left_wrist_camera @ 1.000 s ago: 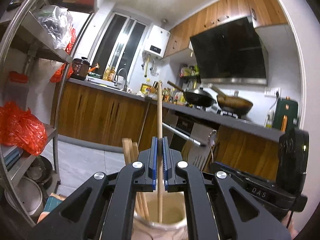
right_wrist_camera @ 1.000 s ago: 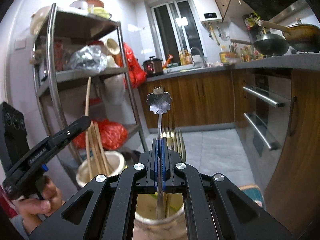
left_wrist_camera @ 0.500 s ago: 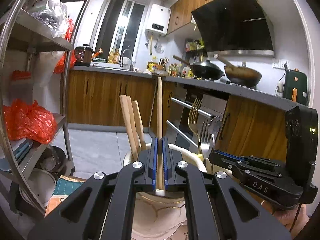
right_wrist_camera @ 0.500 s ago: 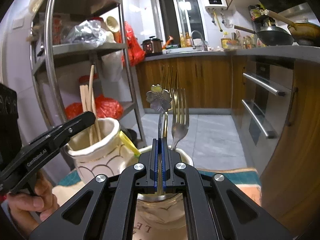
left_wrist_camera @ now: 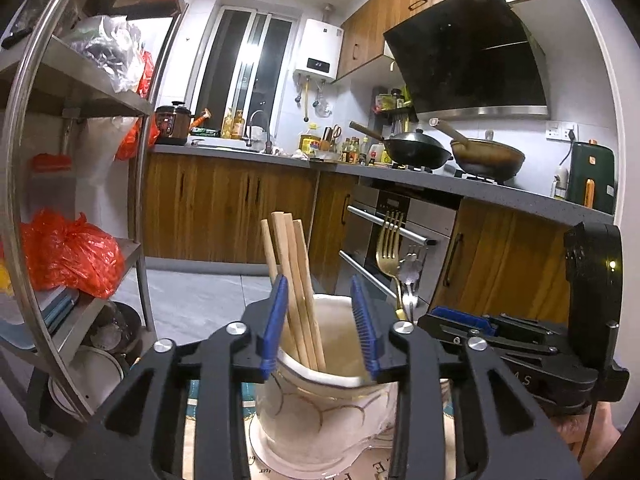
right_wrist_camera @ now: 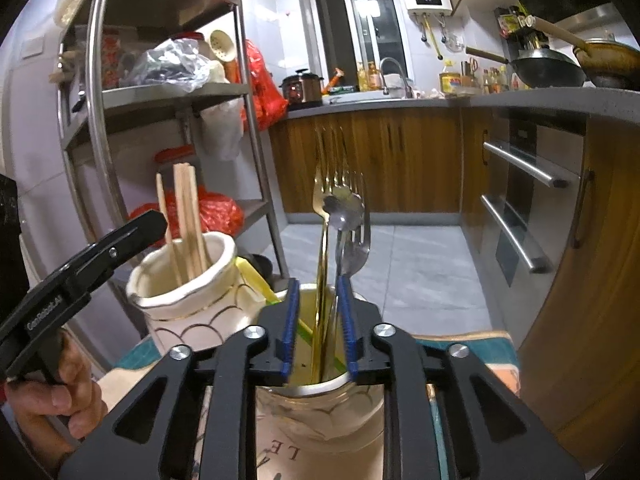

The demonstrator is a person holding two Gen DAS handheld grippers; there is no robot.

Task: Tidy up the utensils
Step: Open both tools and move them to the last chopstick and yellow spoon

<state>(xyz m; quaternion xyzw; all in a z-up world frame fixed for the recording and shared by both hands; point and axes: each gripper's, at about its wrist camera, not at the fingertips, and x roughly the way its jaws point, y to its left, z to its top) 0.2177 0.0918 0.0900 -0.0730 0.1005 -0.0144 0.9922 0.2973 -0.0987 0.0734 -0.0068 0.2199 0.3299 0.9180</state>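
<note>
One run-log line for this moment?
left gripper: opening, chopsticks in ceramic holder | right gripper: opening, spoon in jar

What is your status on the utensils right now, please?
Left gripper opening, clear of chopsticks in white jar. Right gripper opening, flower-handled spoon loose in second jar. Nothing in the way.

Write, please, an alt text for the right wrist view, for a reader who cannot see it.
The right gripper hangs over a cream jar, its jaws opening around a gold fork and a flower-handled utensil standing inside. To the left, another jar holds wooden chopsticks, beside the left gripper.
</note>
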